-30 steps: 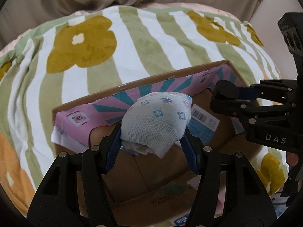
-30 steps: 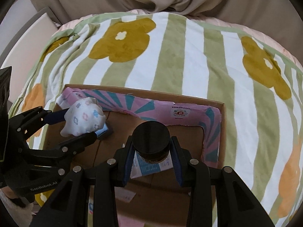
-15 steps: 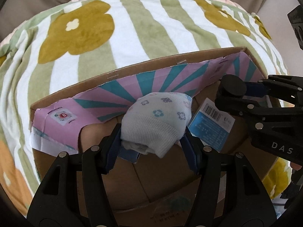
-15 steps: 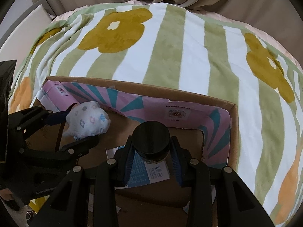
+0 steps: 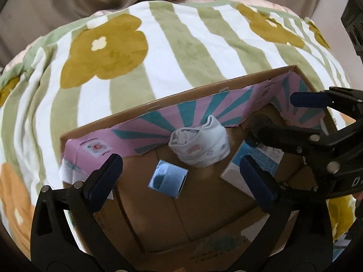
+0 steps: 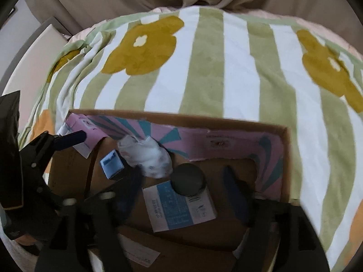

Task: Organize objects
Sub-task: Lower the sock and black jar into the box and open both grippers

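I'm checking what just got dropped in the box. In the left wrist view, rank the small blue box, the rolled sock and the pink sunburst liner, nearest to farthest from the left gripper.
1. small blue box, on the floor between the fingers
2. rolled sock, just beyond, slightly right
3. pink sunburst liner, against the far wall

Left gripper has just opened, holding nothing.

inside the open brown cardboard box (image 5: 140,113), bare floor lies front-left; the rolled white patterned sock (image 5: 200,146), small blue square packet (image 5: 168,179), dark round-lidded jar (image 6: 187,179) and blue-white carton (image 6: 179,206) crowd the rest.
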The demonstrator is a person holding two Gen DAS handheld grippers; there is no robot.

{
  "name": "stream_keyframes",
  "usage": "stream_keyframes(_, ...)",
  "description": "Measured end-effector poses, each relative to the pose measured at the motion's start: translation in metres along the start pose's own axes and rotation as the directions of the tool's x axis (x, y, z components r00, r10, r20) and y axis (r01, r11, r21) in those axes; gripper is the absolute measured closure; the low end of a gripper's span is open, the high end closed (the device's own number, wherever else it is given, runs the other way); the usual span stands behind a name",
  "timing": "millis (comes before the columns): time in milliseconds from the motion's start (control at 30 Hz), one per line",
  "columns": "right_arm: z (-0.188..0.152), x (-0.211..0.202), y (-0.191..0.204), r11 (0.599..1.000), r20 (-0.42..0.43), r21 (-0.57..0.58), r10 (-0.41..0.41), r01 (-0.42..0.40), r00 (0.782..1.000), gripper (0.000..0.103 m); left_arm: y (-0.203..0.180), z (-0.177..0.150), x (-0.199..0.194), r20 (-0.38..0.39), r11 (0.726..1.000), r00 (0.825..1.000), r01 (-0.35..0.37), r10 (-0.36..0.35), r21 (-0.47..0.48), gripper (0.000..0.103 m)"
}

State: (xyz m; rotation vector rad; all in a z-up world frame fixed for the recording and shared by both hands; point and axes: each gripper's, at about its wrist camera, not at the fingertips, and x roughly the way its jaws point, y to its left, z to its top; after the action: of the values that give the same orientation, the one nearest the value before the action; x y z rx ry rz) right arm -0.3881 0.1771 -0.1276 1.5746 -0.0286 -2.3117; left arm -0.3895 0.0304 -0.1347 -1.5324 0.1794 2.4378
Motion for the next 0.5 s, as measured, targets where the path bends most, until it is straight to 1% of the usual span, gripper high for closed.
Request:
stream_keyframes(67,0.000,-0.003,0.001,1.000,0.007,0.001,0.014,-0.014,1.000,0.016,0.004,-0.002,-0.003,0.007,1.000,1.000,0.012,-0.012,-0.017,0.001)
stream_keyframes(300,-0.004,-0.007,0.008,1.000,0.020,-0.019,0.009,-0.009,1.000,0.016,0.012,-0.007,-0.015,0.034,0.998,0.999,0.031,-0.029,-0.062,0.001)
stream_keyframes(500,-0.011,-0.015,0.013,1.000,0.033,-0.028,0.009,-0.008,0.999,0.016,0.013,-0.014,-0.027,0.055,0.997,0.998,0.030,-0.027,-0.067,0.001)
